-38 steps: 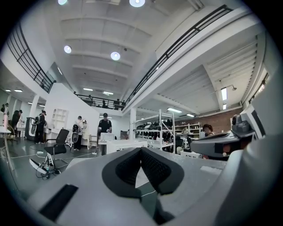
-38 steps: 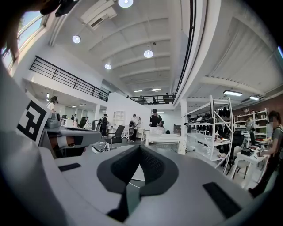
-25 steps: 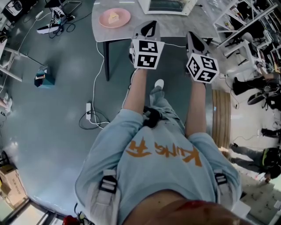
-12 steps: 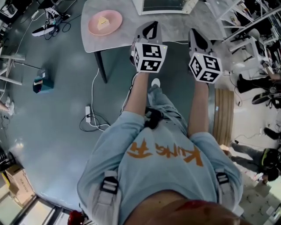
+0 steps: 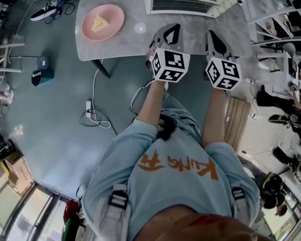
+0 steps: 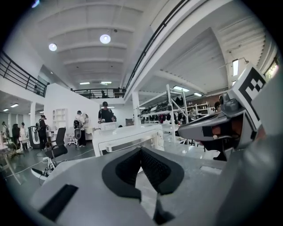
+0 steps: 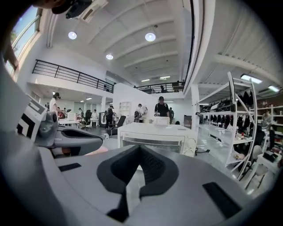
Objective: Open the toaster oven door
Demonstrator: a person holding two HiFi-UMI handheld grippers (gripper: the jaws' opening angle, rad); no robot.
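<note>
The white toaster oven point(image 5: 183, 5) stands at the far side of the grey table point(image 5: 136, 40), its door shut; only its front strip shows in the head view. My left gripper point(image 5: 170, 32) and right gripper point(image 5: 214, 40) are held side by side over the table's near edge, both shut with nothing between the jaws. In the left gripper view the oven point(image 6: 126, 137) lies just beyond the shut left gripper point(image 6: 140, 150), slightly left. Straight ahead of the shut right gripper point(image 7: 139, 148) in the right gripper view is the oven point(image 7: 157, 136) with its glass door and handle bar.
A pink plate point(image 5: 103, 21) with a slice of cake sits on the table's left part. On the floor lie a power strip point(image 5: 88, 106) with cables and a small blue box point(image 5: 38, 75). A wooden board point(image 5: 236, 120) lies at the right, near shelving.
Both grippers have moved forward together and now reach over the table's near edge. The table, plate and oven have come closer in the head view.
</note>
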